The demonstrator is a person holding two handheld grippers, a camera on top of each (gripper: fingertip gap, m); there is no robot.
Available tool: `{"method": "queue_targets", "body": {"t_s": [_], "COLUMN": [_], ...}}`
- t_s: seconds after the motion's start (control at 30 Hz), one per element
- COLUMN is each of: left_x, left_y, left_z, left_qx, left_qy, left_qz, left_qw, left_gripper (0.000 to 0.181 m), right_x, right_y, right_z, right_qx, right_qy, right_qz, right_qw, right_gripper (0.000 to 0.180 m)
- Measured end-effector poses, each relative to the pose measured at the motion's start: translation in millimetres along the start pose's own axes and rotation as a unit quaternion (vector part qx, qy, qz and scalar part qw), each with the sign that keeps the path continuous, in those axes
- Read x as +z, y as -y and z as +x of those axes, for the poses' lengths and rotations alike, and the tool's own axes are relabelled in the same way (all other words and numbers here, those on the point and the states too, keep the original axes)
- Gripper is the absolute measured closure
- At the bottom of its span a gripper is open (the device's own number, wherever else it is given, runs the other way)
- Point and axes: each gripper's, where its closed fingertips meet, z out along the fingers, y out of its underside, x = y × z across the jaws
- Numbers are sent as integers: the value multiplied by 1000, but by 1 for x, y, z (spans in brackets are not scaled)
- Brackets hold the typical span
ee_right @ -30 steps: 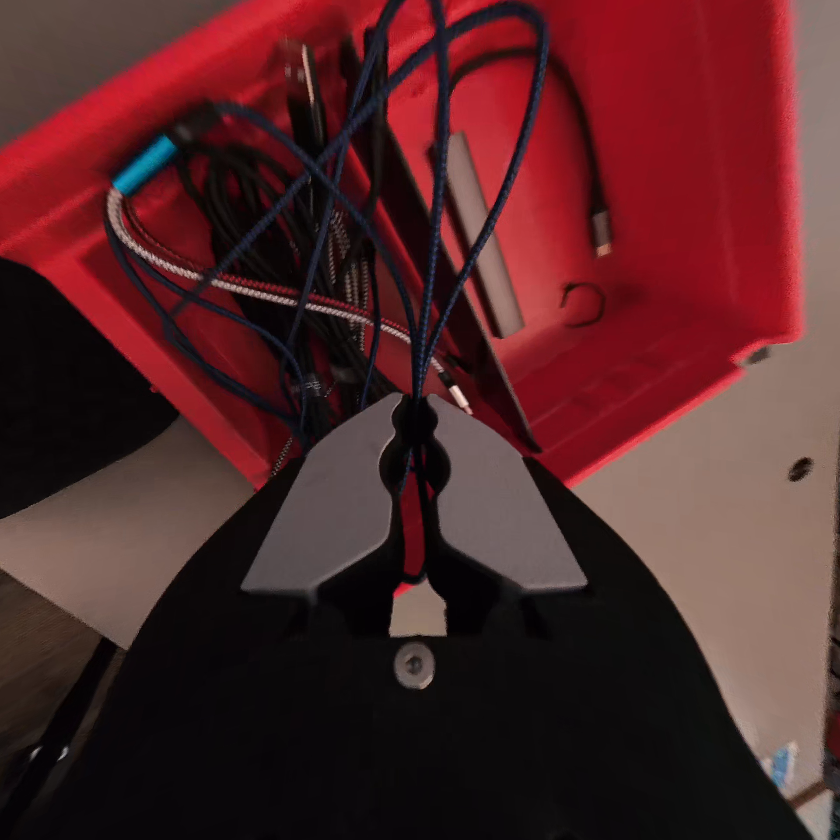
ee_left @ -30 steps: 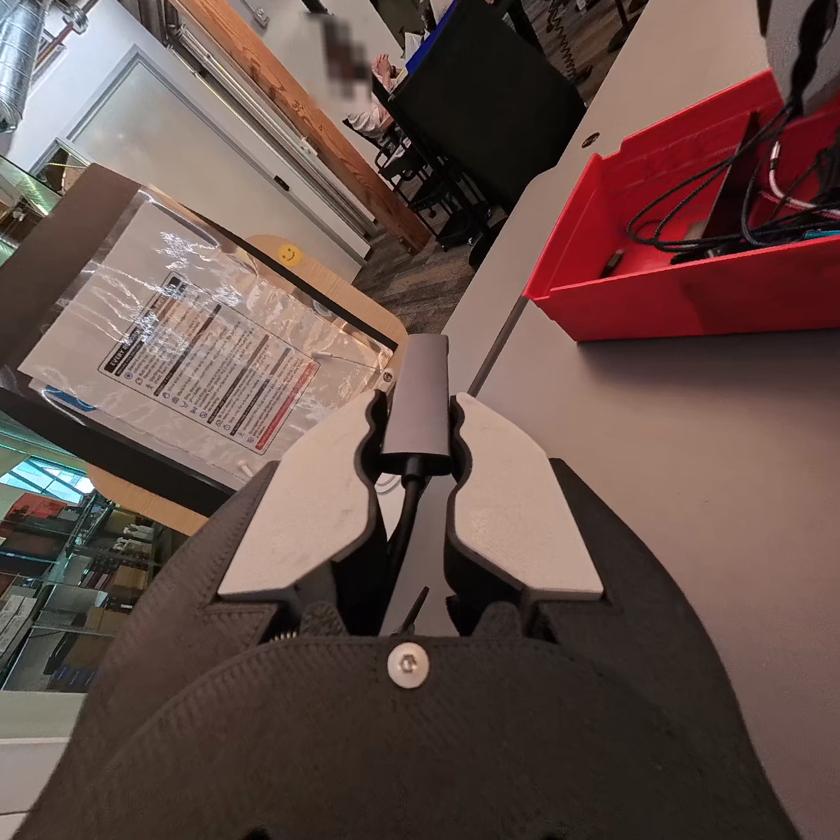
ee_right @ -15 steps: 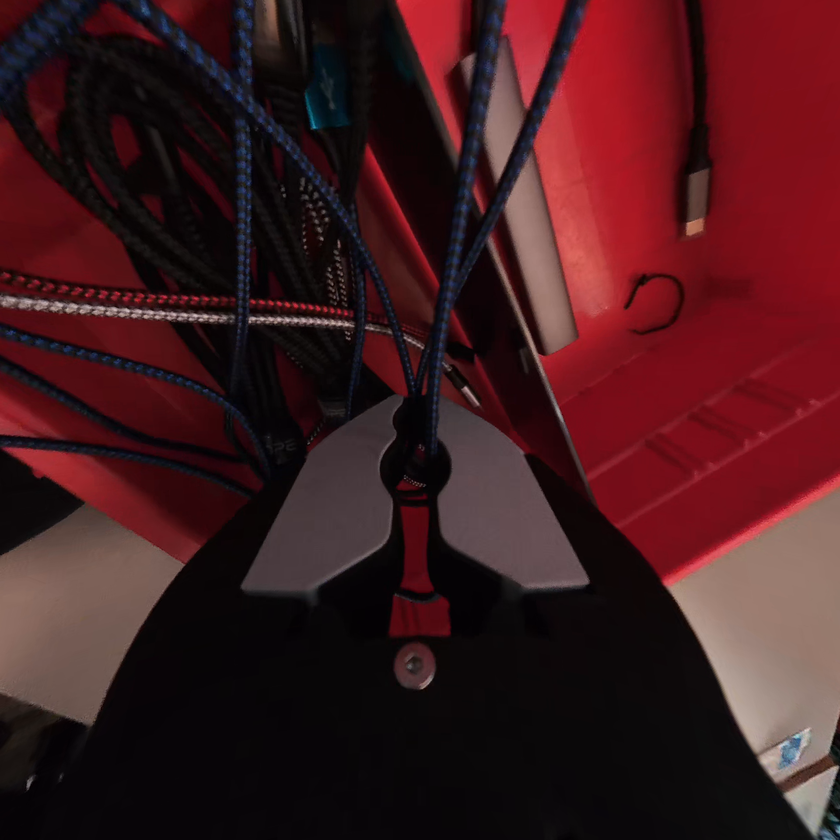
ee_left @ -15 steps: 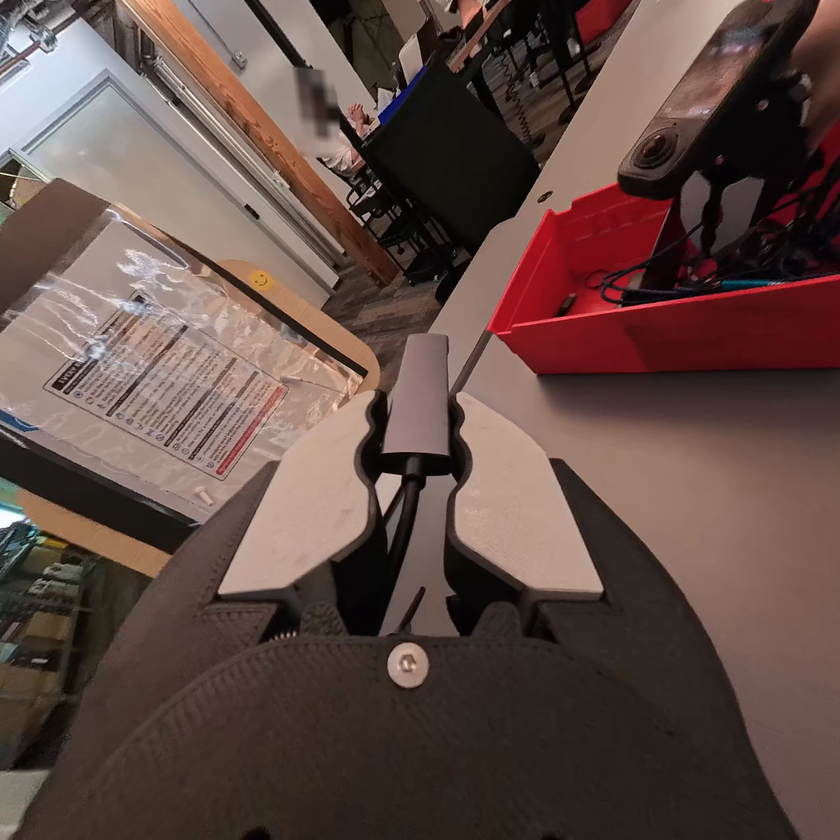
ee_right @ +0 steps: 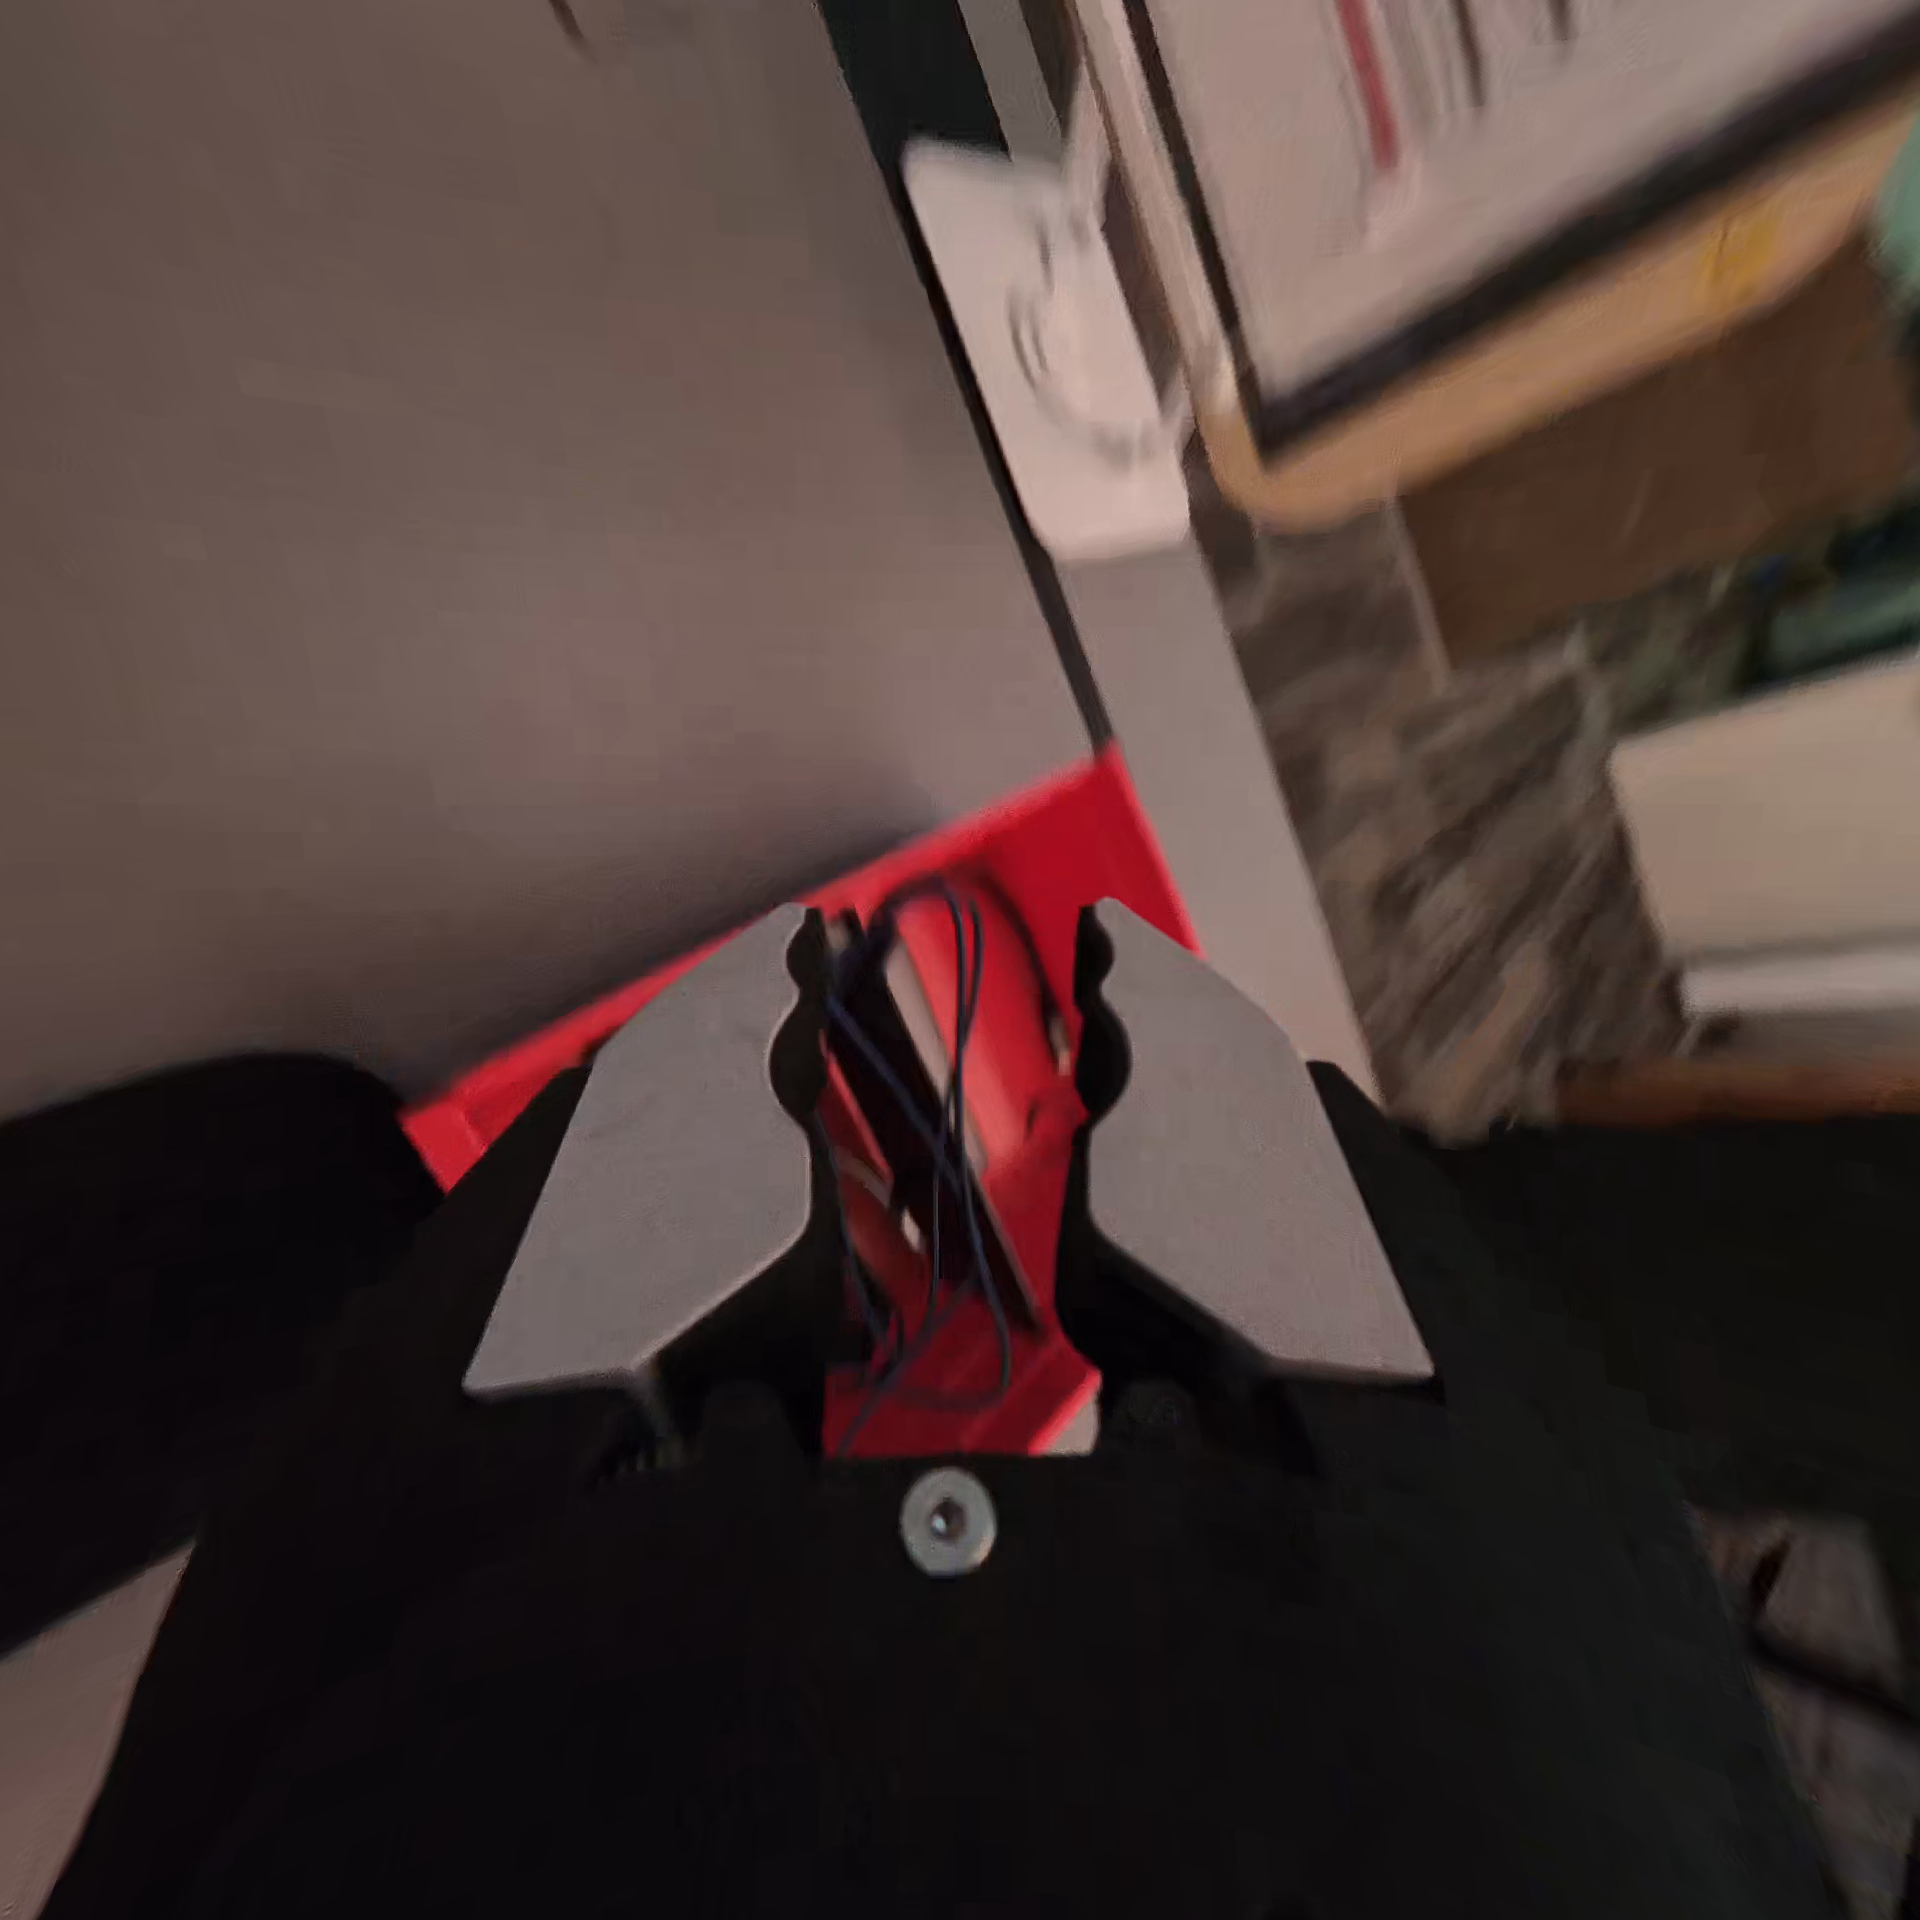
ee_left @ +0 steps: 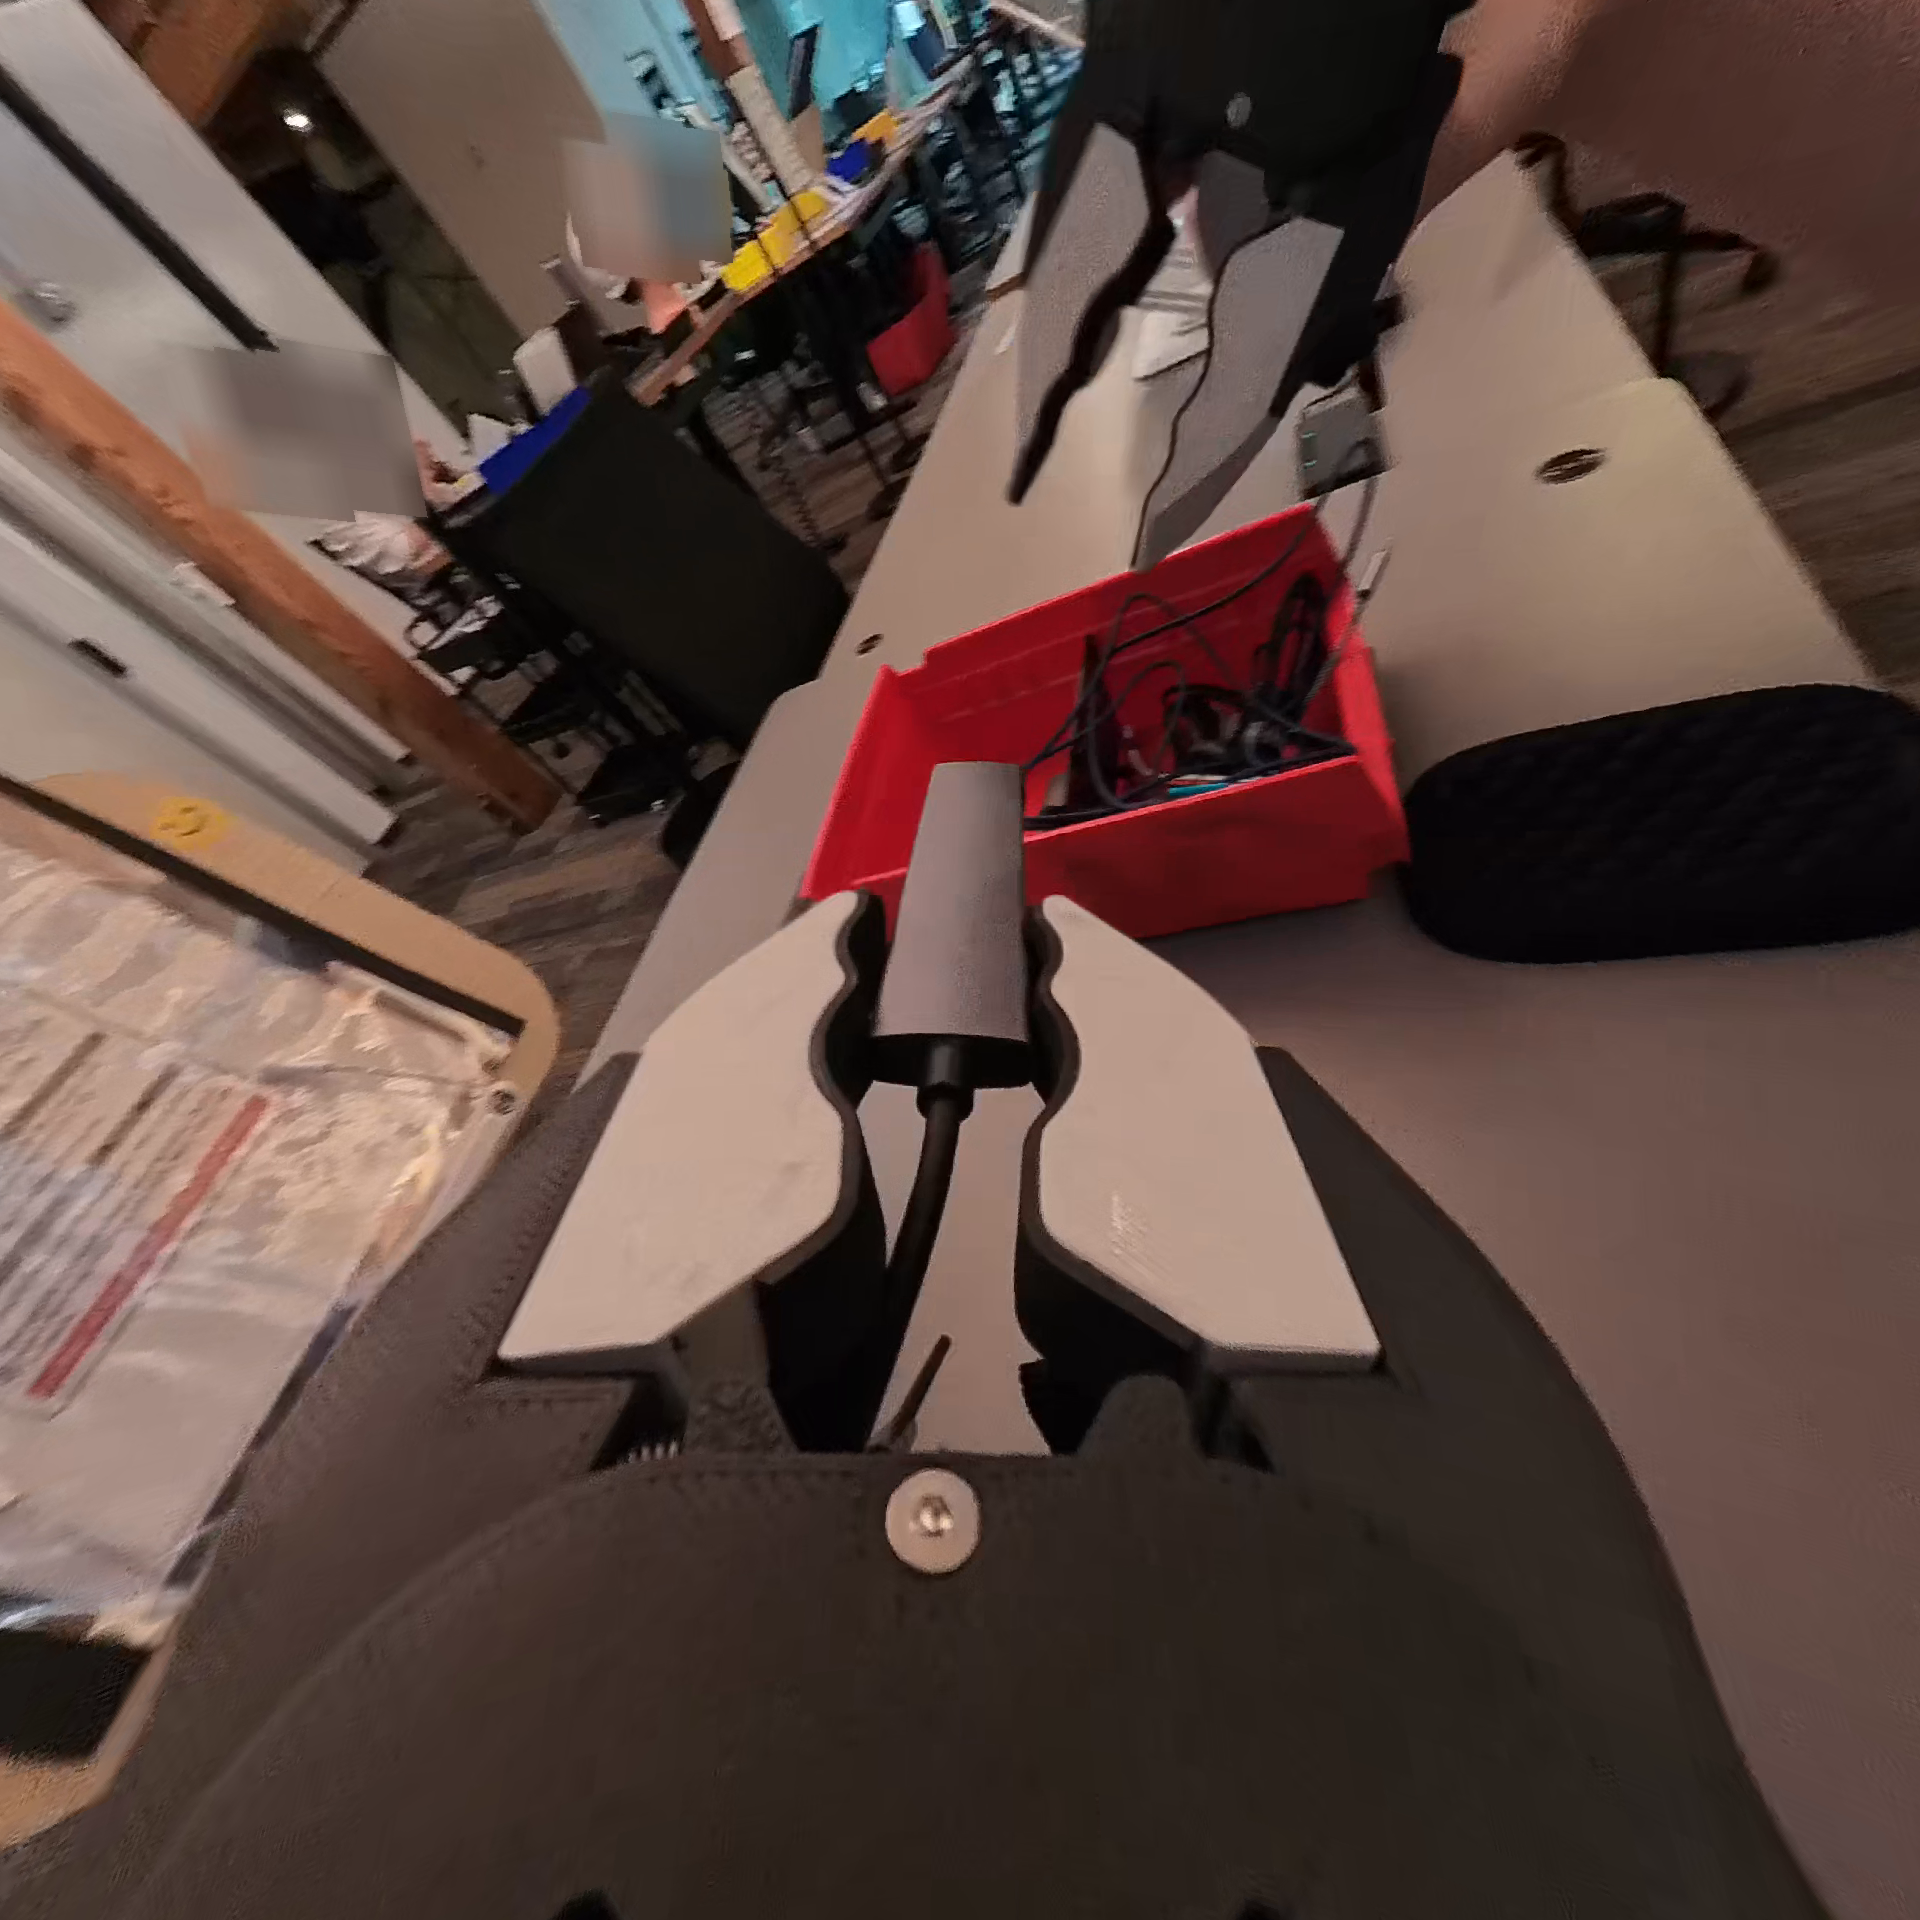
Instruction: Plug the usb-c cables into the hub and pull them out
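On my left, the left claw (ee_left: pixel 957 977) is held low and nearly level over the grey counter (ee_left: pixel 1558 1195), pointing along it toward the far end. Its two pale grey fingers (ee_left: pixel 727 1122) are clenched on the near end of the slim grey metal usb hub (ee_left: pixel 961 904), which sticks straight out ahead between the tips. The hub's short black lead (ee_left: pixel 930 1195) runs back from that end, down through the gap toward the claw's black body.

Just past the hub's far tip sits the red plastic bin (ee_left: pixel 1174 862) on the counter, with a tangle of dark usb-c cables (ee_left: pixel 1216 717) lying inside it. To the right of the bin a black quilted pad (ee_left: pixel 1662 821) rests on the counter.

Further right and higher, my right claw (ee_left: pixel 1101 499) hangs in the air above the bin, tipped downward, its fingers spread apart with nothing between them. Its own camera is badly blurred, but it agrees: the right claw (ee_right: pixel 940 925) is released and looks down onto the bin's red wall (ee_right: pixel 520 1101), where thin blue-black cables (ee_right: pixel 935 1122) lie below the gap, well clear of the fingers. I cannot tell from that view which cable ends are which.
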Motion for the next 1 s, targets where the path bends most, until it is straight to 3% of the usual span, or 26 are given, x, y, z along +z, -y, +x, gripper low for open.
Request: {"method": "queue_targets", "body": {"t_s": [0.03, 0.2, 0.33, 0.37, 0.4, 0.47, 0.5, 0.57, 0.63, 0.77, 0.87, 1.0], "left_x": [2, 10, 14, 15, 16, 17, 16, 6, -9, -42, -59, -66], "left_y": [0, -3, 2, 3, 3, 4, 9, 22, 31, 38, 33, 26], "left_z": [5, 18, 29, 31, 30, 26, 21, 11, -3, -30, -47, -53], "left_qx": [-2, 5, -1, -4, -6, -18, -36, -87, -142, -221, -235, -224], "left_qy": [-12, -35, -59, -62, -57, -46, -36, -32, -32, -34, -14, 2], "left_qz": [0, -12, -2, 1, 2, 9, 26, 69, 102, 153, 157, 138], "left_qw": [1000, 999, 998, 998, 998, 999, 998, 993, 984, 963, 959, 965], "left_gripper": [155, 155, 155, 155, 155, 154, 143, 113, 103, 108, 111, 113], "right_x": [0, 11, 37, 42, 45, 48, 47, 45, 38, 9, -7, 8], "right_y": [27, 111, 124, 125, 122, 119, 117, 108, 93, 48, -6, -70], "right_z": [-13, -58, -70, -71, -76, -76, -74, -56, -29, 32, 74, 82], "right_qx": [-34, -75, -95, -107, -125, -130, -123, -104, -81, -21, 22, 83], "right_qy": [10, 81, 110, 107, 120, 120, 122, 102, 75, 35, 7, 61], "right_qz": [28, 110, 75, 65, 50, 34, 33, 25, 15, 6, -51, -120], "right_qw": [999, 988, 986, 986, 984, 984, 984, 989, 994, 999, 998, 987], "right_gripper": [133, 129, 127, 131, 154, 155, 155, 155, 155, 155, 155, 155]}}
